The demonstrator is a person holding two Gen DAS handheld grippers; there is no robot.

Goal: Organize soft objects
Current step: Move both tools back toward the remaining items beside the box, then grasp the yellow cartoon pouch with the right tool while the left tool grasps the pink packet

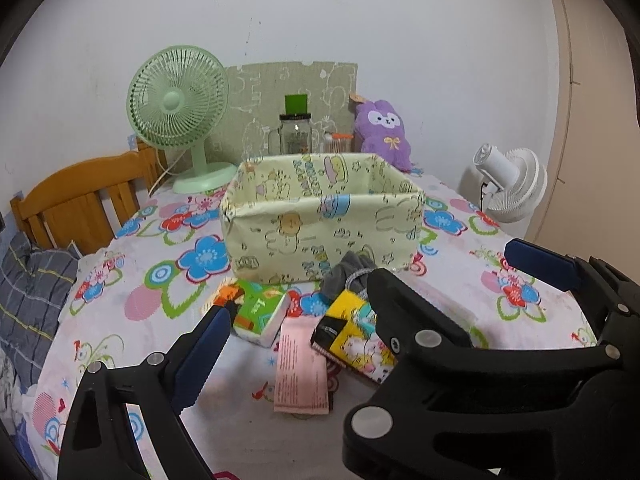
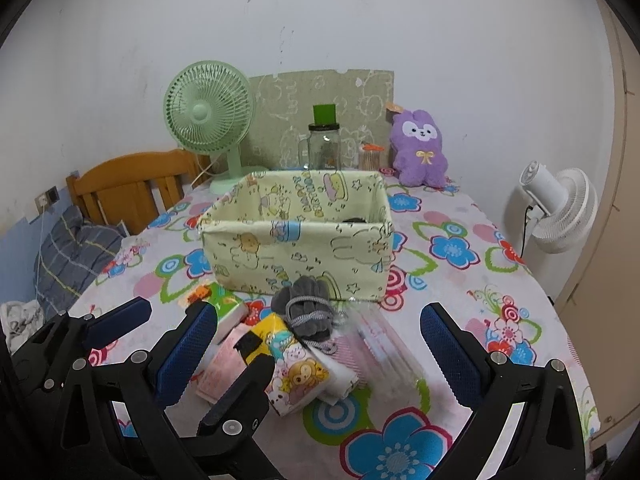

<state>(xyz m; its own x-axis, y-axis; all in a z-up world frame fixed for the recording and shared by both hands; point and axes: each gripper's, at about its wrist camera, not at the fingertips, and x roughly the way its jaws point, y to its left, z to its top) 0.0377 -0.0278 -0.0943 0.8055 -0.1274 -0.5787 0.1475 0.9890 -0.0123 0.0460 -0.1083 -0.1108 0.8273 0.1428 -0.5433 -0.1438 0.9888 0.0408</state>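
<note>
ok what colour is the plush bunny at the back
The soft plush bunny is purple with a white face and a yellow bow, clearest in the right wrist view.

A pale yellow fabric bin printed with cartoon animals is seen on a flowered tablecloth. Just in front of it a small heap is spread: a grey glove laid on a yellow tissue pack, a green tissue pack to the left, a pink packet and a clear striped pouch. The right gripper is held wide apart over the heap, empty. The left gripper is seen at lower left, parted too.
</note>
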